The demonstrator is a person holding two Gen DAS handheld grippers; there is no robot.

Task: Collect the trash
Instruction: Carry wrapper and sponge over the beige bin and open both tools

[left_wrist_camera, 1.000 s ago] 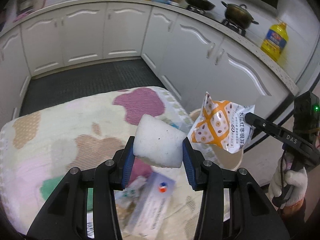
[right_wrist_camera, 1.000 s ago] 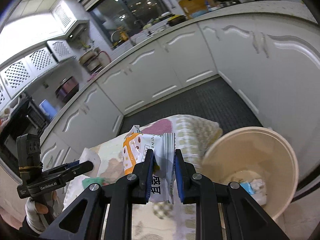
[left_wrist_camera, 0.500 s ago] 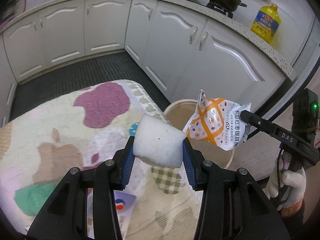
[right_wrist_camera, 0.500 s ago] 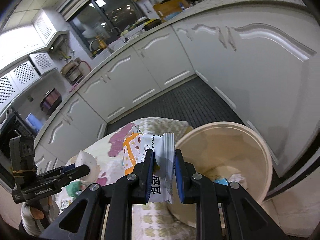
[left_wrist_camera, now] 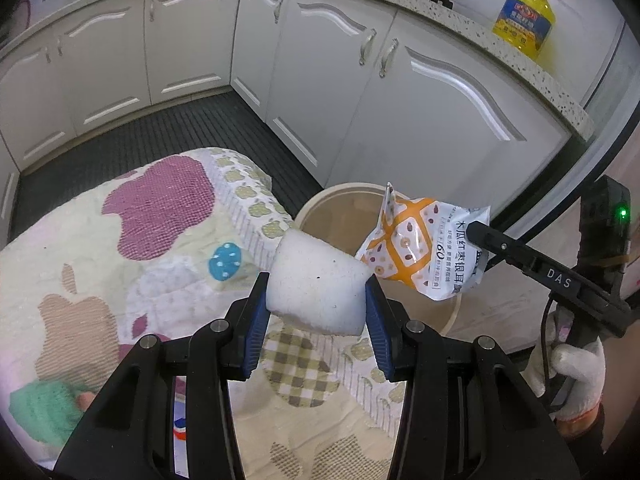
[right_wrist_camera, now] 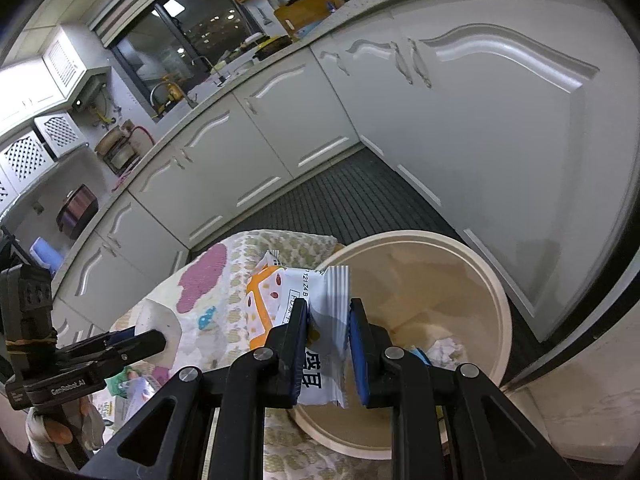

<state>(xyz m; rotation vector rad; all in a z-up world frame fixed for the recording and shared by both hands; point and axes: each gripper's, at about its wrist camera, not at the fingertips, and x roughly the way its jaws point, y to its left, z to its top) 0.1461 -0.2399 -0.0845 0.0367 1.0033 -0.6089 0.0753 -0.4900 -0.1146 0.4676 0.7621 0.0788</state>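
Above the beige bin (right_wrist_camera: 502, 320) beside the cloth-covered desk (left_wrist_camera: 160, 208), carry both pieces of trash fully over the opening before letting go. Note the right tool (right_wrist_camera: 329, 312), closed flat on the sealed end of a white-and-orange snack packet (right_wrist_camera: 276, 296). Note the packet hanging in the air at the desk-side rim of the bin, its printed body angled away from the opening. Note the left tool (left_wrist_camera: 316, 292), clamped across a white foam block (left_wrist_camera: 312, 276), its blue pads (left_wrist_camera: 256, 320) pressed on the two sides. Judge the block to be short of the rim, over the corner of the desk rather than over the bin.

Bring the packet in first, since it looks closer. Move it toward the middle of the opening, above the crumpled paper (right_wrist_camera: 444, 350) already at the bottom, then lower it a little so that so light a thing does not drift out. Part the pads cleanly, without a flick; expect the film to cling for an instant.

Follow with the block. Clear the desk edge, stop over the middle of the bin, then release. Expect some bounce from foam, so drop it low. Leave room between the two tools to avoid a knock over the narrow opening.
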